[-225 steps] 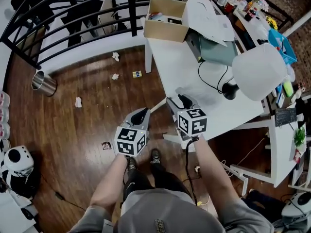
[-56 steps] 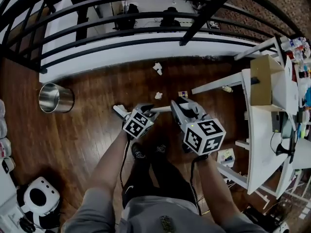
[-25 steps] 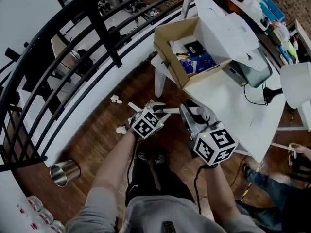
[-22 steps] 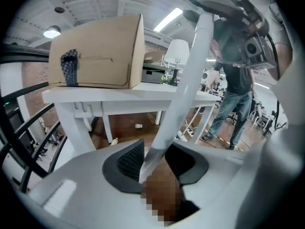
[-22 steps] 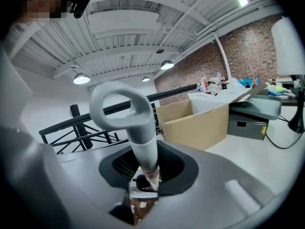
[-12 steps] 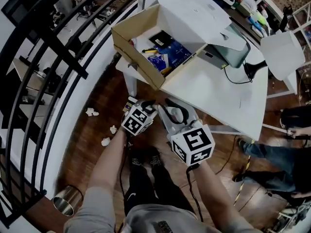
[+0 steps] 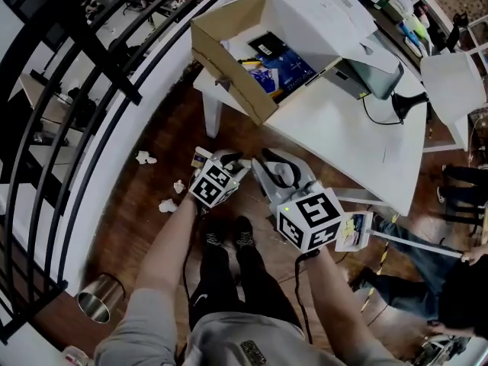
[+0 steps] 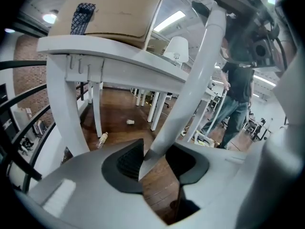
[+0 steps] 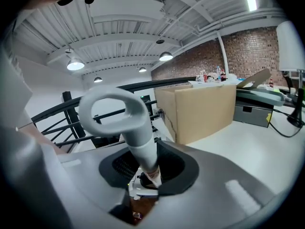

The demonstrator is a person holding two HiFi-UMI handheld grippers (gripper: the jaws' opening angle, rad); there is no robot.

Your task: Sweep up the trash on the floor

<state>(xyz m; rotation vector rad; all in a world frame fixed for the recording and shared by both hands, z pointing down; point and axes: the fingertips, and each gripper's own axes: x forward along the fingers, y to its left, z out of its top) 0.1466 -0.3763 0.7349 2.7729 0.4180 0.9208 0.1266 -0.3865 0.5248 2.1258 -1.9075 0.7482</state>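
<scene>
Nearest are two grippers, one in each hand. The left gripper [image 8: 155, 162] pinches one white pole [image 8: 190, 80] between its pads. The pole's long axis climbs from the jaws up and to the right, slant-cut end lowest. The right gripper [image 9: 148, 171] is clamped on the shaft of one loop-topped handle [image 9: 138, 140], which stands almost upright there, loop uppermost. In the head view the loop points away from the person, toward the table. Whether pole and handle are one piece I cannot tell.

Below, on the wooden floor [image 7: 137, 235], lie three crumpled paper scraps [image 7: 166, 204], left of the left gripper, between the person's two shoes [image 7: 225, 235] and the railing [image 7: 91, 59]. One steel bin [image 7: 97, 303] stands well apart from them. Farther off, one white table [image 7: 343, 136] carries one open cardboard box [image 7: 229, 59]; under it the left gripper view shows one bottle [image 8: 101, 138] lying on the floor.
</scene>
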